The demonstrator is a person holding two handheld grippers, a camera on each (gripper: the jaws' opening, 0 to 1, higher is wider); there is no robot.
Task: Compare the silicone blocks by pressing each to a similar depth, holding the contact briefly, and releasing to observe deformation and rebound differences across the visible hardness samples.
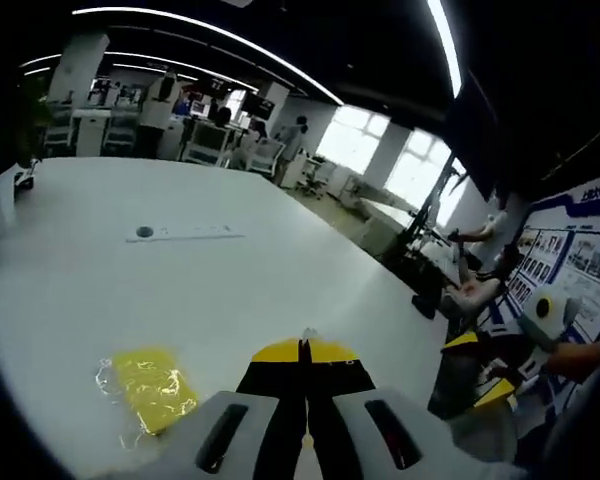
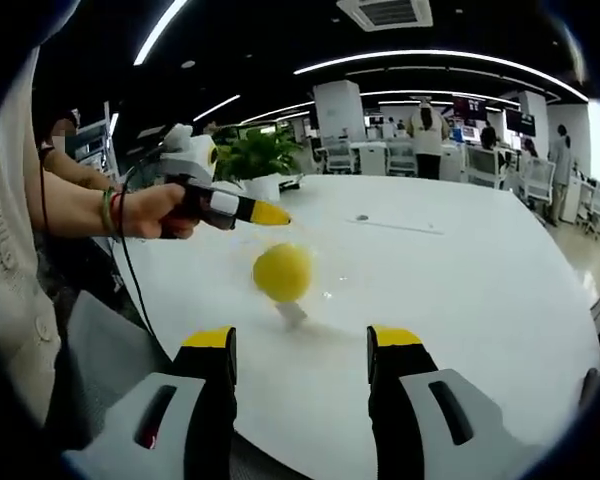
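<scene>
silicone block: yellow, in clear wrap (image 1: 152,388), flat on the white tabletop (image 1: 180,290), just left of the left gripper's jaws, not touched; in the right gripper view it reads as a blurred yellow blob (image 2: 282,272) mid-tabletop (image 2: 460,290), beyond and between the right gripper's jaws
left gripper: (image 1: 304,351) jaws together, yellow tips meeting, above the tabletop beside the block; seen from the right gripper view (image 2: 250,211) it is held by a person's hand (image 2: 160,212), tip pointing toward the block, apart from it
right gripper: (image 2: 302,338) jaws spread wide, nothing between them, well short of the block; seen in the left gripper view (image 1: 485,365) at the right edge
tabletop extras: small dark disc with a pale strip (image 1: 180,233) far off
plant: potted, green (image 2: 255,155), at the far tabletop edge
background: open office, desks, people standing
</scene>
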